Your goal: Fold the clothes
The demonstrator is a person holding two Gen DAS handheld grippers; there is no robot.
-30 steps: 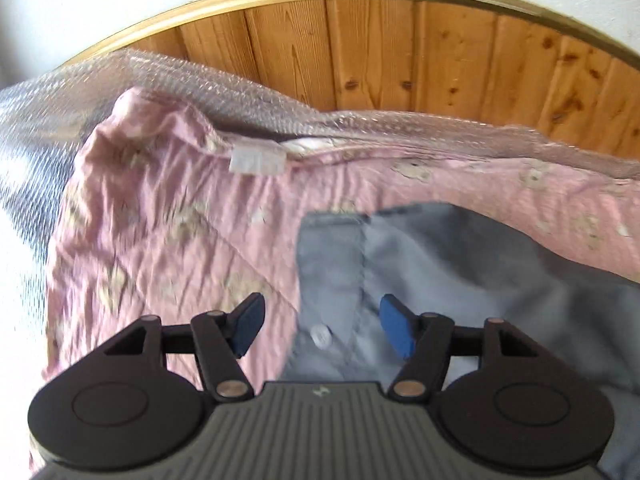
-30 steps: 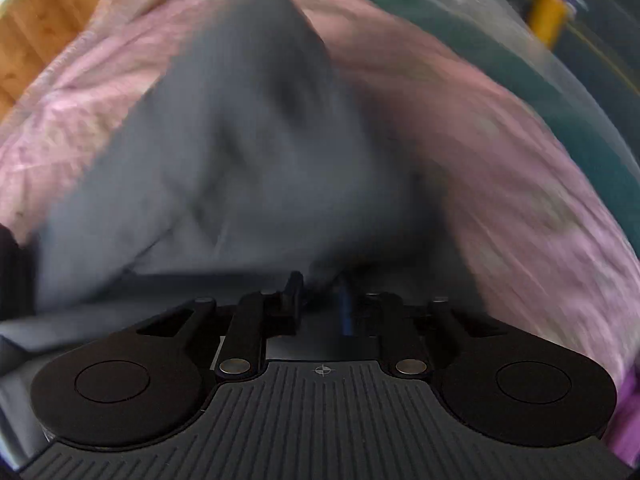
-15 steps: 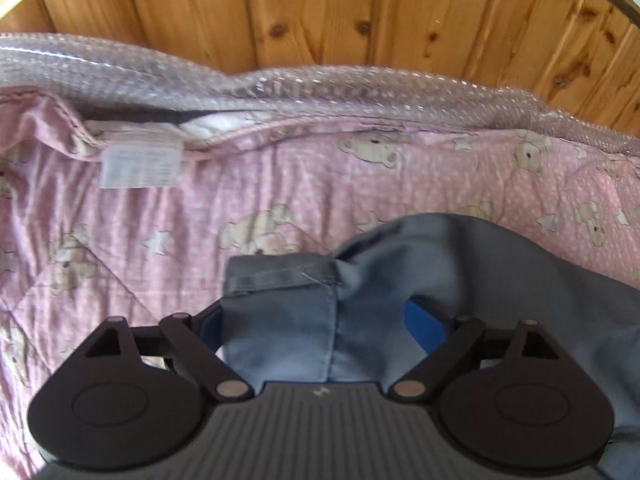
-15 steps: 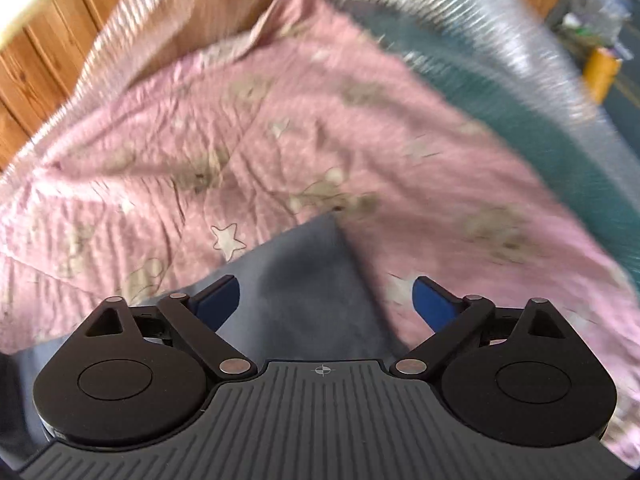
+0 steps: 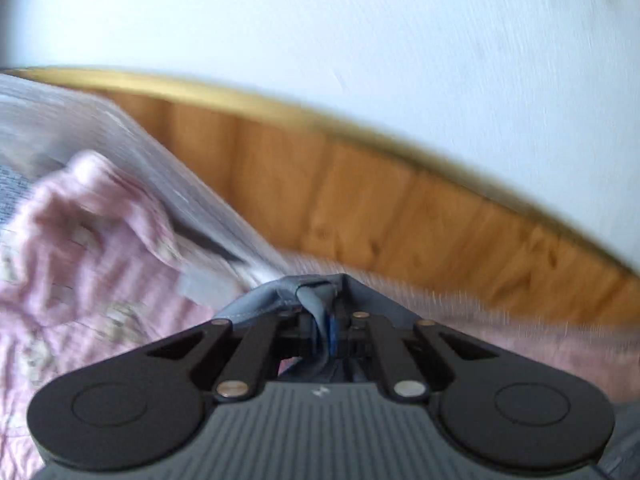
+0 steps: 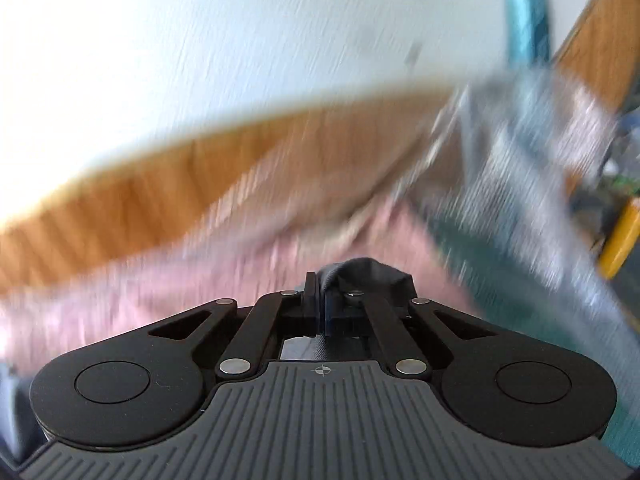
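The left gripper [image 5: 325, 330] is clamped on a bunched edge of the blue-grey garment [image 5: 280, 300], and the right gripper [image 6: 323, 307] pinches another edge of it, above the pink blanket [image 5: 80, 240]. The wooden wall panelling [image 5: 360, 208] stands just behind the blanket's edge; both views are motion-blurred.

Pink blanket [image 5: 92, 248], bubble wrap [image 5: 132, 152], wood panelling [image 5: 360, 208].

Both wrist cams low, facing wood panelling [image 5: 360, 208] & wall [image 6: 200, 40].
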